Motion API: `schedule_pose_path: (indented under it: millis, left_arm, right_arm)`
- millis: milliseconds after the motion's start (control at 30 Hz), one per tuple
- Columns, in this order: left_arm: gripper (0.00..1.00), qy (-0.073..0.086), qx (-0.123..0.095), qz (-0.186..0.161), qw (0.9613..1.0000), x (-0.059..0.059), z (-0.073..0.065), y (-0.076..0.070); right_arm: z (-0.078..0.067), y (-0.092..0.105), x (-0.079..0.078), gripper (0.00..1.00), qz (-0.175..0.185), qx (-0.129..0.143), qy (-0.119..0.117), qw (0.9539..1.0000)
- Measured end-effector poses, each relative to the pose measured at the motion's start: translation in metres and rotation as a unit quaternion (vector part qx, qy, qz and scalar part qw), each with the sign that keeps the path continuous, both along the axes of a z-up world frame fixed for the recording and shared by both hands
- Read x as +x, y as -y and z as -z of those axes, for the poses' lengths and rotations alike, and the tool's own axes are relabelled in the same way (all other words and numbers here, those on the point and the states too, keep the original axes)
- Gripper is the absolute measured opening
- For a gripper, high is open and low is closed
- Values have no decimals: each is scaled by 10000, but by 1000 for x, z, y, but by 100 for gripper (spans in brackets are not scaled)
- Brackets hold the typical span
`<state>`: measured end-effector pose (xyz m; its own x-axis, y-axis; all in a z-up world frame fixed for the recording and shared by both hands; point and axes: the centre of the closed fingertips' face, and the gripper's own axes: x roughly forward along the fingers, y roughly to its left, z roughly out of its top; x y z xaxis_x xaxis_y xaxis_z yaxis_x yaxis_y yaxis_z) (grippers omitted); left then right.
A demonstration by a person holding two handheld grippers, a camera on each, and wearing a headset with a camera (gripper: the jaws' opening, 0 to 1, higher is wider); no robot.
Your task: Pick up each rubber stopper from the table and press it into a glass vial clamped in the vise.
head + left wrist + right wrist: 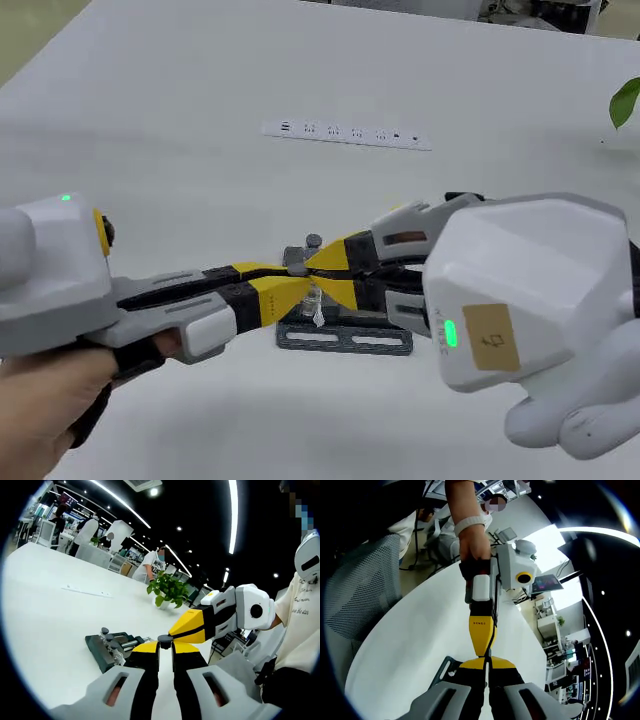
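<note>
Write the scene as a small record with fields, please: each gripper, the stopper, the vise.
left gripper: jaws closed on a grey rubber stopper at the tips
right gripper: jaws shut, tip meeting the left gripper at the stopper
vise: dark, on the white table, close to both tips
glass vial: clamped in the vise
behind: power strip

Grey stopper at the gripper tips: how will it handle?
The stopper looks small, so probably light. Round, so likely rolls if dropped. Sitting at the very tips of the left gripper, it may slip out.
</note>
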<state>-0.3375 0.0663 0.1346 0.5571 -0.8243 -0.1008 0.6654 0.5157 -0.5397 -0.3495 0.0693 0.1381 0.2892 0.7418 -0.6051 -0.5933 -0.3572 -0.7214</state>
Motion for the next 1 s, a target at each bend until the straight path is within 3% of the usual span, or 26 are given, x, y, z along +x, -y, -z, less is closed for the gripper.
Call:
schedule_pose_path:
  millis: [133, 700, 867, 933, 1000]
  left_arm:
    - [5, -16, -52, -24, 10000, 1, 0, 0]
    - [4, -59, -3, 9, 10000, 2, 2, 1]
    - [4, -20, 132, 66, 9999, 0, 6, 2]
    - [4, 12, 167, 26, 9999, 1, 6, 1]
    - [4, 127, 352, 34, 9993, 2, 8, 1]
  right_arm:
    - [-1, 0, 1, 0, 6, 33, 59, 10000]
    - [0, 1, 0, 0, 72, 53, -123, 9999]
    - [9, 4, 0, 1, 233, -45, -504, 9984]
    - [11, 5, -2, 7, 261, -32, -642, 9976]
    - [12, 7, -5, 10, 400, 75, -1078, 9933]
